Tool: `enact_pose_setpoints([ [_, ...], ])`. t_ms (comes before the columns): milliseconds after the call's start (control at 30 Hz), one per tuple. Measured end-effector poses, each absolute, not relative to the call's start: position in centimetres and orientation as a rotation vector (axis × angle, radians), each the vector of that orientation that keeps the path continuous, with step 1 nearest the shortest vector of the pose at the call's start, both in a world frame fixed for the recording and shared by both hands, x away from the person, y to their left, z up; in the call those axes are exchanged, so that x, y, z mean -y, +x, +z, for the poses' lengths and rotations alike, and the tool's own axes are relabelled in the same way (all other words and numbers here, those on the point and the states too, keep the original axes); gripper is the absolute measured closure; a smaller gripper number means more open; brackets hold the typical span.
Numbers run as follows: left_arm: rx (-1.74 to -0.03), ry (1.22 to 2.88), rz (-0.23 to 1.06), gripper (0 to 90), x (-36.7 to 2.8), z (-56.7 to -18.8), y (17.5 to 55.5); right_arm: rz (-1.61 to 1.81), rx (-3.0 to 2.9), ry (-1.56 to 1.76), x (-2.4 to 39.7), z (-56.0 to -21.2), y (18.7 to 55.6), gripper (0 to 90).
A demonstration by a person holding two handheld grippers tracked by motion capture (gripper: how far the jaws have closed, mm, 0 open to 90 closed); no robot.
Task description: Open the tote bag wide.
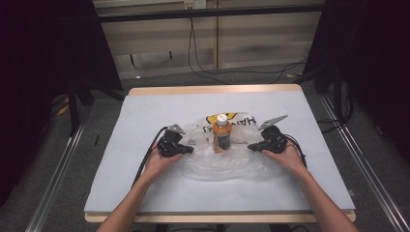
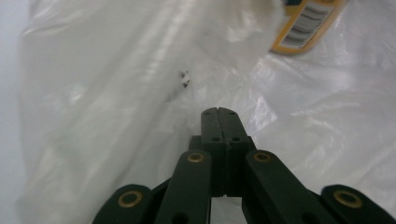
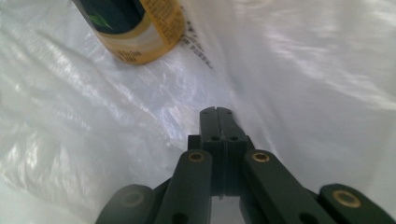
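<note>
**Bottle stands on the bag, bagging not yet done**

On the left side of the table, my left gripper [image 1: 187, 150] rests low on the clear plastic bag [image 1: 232, 166], jaws pressed fully together; I cannot tell whether any film is pinched. At centre, the orange drink bottle [image 1: 222, 134] stands upright on the flattened bag. To its right, my right gripper [image 1: 252, 146] is likewise closed at the bag's surface. I judge the bottle placed, while gathering the bag up around it remains.
</note>
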State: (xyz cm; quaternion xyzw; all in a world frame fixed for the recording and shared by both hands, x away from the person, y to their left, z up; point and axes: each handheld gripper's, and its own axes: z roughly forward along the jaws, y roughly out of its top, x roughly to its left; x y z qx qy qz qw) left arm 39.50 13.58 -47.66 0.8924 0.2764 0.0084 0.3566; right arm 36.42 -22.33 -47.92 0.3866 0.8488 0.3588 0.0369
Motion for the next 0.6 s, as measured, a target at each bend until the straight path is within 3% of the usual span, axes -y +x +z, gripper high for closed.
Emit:
enact_pose_setpoints([
  [600, -0.62, 2.086, 0.088, 90.0, -14.5, -45.2, 37.2, 1.309, -2.401, 1.136, 22.1, -45.9, 35.3, 90.0],
])
